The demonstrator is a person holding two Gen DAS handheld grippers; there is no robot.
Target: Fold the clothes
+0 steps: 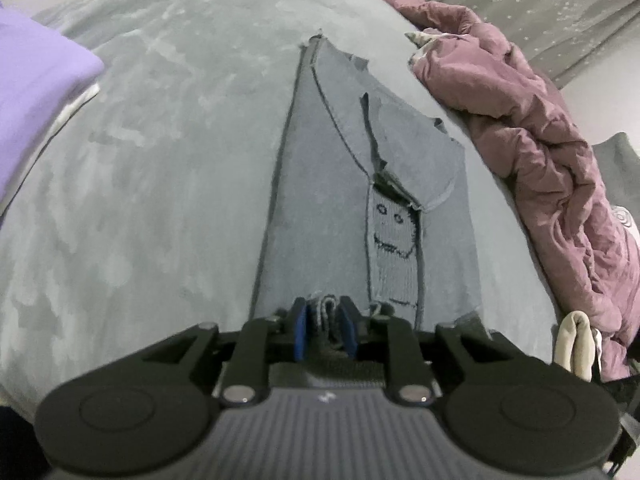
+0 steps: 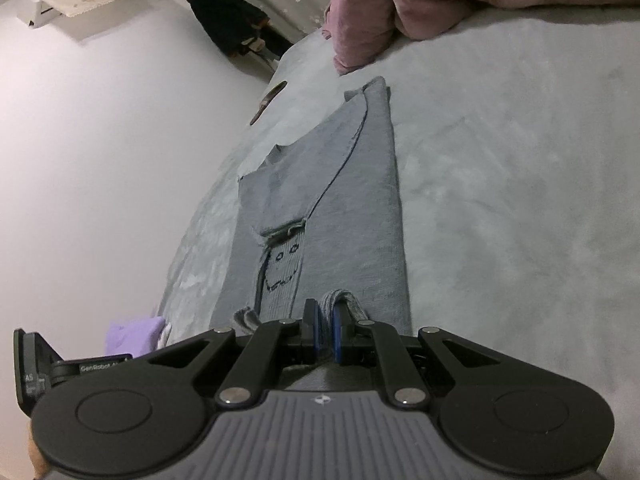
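Both grippers are set at the near hem of the grey sweater point(image 1: 320, 216), which is laid flat on the grey bed point(image 1: 140, 160). By the right gripper point(image 2: 325, 320) a fold of hem is pinched tight; in the left gripper point(image 1: 325, 320), hem is seen between slightly parted jaws. A pink quilt point(image 1: 540, 152) is heaped alongside.
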